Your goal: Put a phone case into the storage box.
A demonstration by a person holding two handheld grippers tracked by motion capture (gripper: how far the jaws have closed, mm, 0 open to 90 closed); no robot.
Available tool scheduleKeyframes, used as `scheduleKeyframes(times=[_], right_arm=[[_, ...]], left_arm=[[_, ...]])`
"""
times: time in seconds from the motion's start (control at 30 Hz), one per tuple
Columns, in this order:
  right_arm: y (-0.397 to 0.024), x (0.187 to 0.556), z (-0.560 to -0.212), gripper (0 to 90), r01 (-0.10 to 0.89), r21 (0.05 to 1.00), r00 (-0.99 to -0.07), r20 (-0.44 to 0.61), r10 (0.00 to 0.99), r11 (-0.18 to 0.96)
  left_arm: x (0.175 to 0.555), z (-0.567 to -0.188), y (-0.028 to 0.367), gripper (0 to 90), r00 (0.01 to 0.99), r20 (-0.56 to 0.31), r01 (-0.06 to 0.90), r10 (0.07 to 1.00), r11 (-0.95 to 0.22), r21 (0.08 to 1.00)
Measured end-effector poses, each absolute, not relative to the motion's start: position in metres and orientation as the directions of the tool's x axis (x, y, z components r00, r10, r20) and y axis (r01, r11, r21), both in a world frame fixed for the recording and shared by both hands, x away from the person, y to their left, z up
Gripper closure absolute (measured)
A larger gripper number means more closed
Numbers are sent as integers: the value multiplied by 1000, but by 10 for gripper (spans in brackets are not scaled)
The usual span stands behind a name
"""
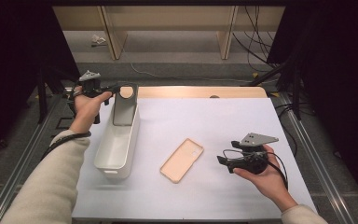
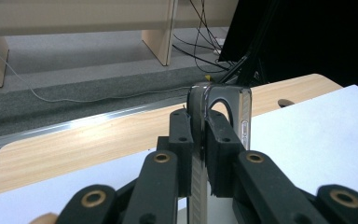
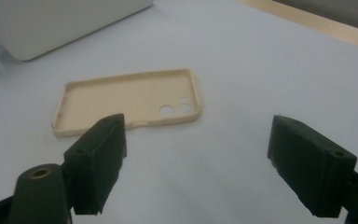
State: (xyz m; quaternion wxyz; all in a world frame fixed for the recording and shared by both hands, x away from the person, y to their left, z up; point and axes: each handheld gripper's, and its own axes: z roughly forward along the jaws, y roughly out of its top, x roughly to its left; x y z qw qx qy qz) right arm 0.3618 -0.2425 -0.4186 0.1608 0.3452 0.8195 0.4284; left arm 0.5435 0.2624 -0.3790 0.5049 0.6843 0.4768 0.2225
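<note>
**Phone held over the bin, case lying loose on the sheet**

The worktop is pale wood, and a white sheet covers nearly all of it, leaving a wooden strip bare along the far edge. A metal rail runs just beyond the sheet's right edge, with a matching one on the left. The widest bare stretch of sheet lies at the far right and along the near edge.

A long white bin stands on the left side of the sheet, its long side running away from the person. What shows of its floor is bare. A grey phone stands upright over the far end of the bin; whether its lower edge touches the bin floor cannot be told. The left hand-held gripper clamps the phone near its top, and in the left gripper view the jaws press against both faces of the phone.

A tan phone case lies flat, hollow side up, near the middle of the sheet, between the bin and the right hand, apart from both.

The right hand-held gripper sits low just right of the case, pointing at it. In the right gripper view its jaws stand wide apart with nothing between them, the case just beyond.
</note>
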Motion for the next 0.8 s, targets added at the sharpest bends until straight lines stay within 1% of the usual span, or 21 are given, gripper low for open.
scheduleKeyframes(times=[0.8], right_arm=[[-243,362,-419,206,429,812,-711,33,702,396]], left_arm=[[547,-392,266,812,423,-193,448,885,-19,894]])
